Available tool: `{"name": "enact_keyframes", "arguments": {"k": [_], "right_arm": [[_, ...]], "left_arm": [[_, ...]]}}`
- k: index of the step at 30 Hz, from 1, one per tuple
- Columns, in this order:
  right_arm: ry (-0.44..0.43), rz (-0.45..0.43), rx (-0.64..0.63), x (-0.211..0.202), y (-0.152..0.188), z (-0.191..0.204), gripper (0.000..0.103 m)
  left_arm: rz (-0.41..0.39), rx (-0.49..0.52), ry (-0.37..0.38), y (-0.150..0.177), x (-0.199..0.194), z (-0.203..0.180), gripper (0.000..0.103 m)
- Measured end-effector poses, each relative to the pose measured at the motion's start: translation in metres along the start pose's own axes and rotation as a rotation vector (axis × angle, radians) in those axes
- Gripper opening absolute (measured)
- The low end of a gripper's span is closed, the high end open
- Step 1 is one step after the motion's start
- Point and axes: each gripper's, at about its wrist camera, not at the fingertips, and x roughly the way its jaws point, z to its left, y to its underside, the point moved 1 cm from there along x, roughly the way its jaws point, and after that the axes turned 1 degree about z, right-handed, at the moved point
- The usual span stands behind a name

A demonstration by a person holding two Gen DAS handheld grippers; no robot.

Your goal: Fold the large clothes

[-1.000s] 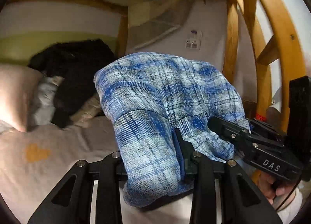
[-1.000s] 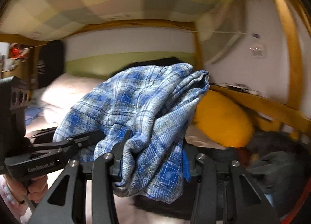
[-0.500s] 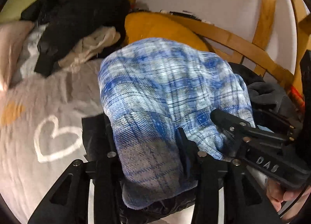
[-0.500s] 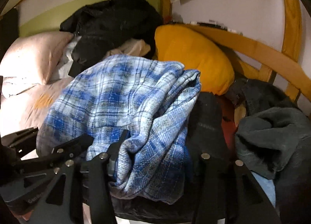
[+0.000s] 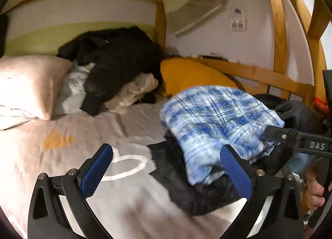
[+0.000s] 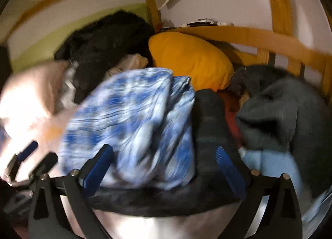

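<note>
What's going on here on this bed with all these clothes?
A person is folding laundry with a two-finger gripper in each hand. The folded blue plaid shirt lies on a black garment on the bed. The left gripper and right gripper have just been opening; both stand wide, pads off the cloth. Behind are a yellow pillow and a pile of dark clothes.

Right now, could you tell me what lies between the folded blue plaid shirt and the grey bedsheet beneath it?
A folded black garment lies between them: the blue plaid shirt rests on it, and it rests on the grey bedsheet. The left wrist view shows this best.
</note>
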Motion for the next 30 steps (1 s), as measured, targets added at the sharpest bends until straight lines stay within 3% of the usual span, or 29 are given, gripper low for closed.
{"name": "enact_keyframes", "arguments": {"k": [4, 11, 15, 21, 24, 30], "right_arm": [[-0.009, -0.06, -0.039, -0.018, 0.025, 0.005, 0.103], [0.029, -0.026, -0.122, -0.025, 0.058, 0.013, 0.103], [0.041, -0.044, -0.138, -0.022, 0.065, 0.019, 0.103], [0.129, -0.207, -0.171, -0.03, 0.071, 0.034, 0.103], [0.099, -0.294, -0.148, -0.047, 0.069, 0.038, 0.103], [0.119, -0.22, -0.171, -0.035, 0.071, 0.044, 0.103]], "left_arm": [[-0.035, 0.039, -0.048, 0.018, -0.018, 0.012, 0.103], [-0.077, 0.031, -0.108, 0.062, -0.011, 0.028, 0.103], [-0.081, -0.027, -0.1, 0.063, -0.009, 0.038, 0.103], [-0.101, 0.003, -0.148, 0.067, -0.012, 0.031, 0.103], [-0.129, 0.031, -0.161, 0.069, -0.017, 0.024, 0.103], [-0.139, 0.052, -0.148, 0.069, -0.019, 0.019, 0.103]]}}
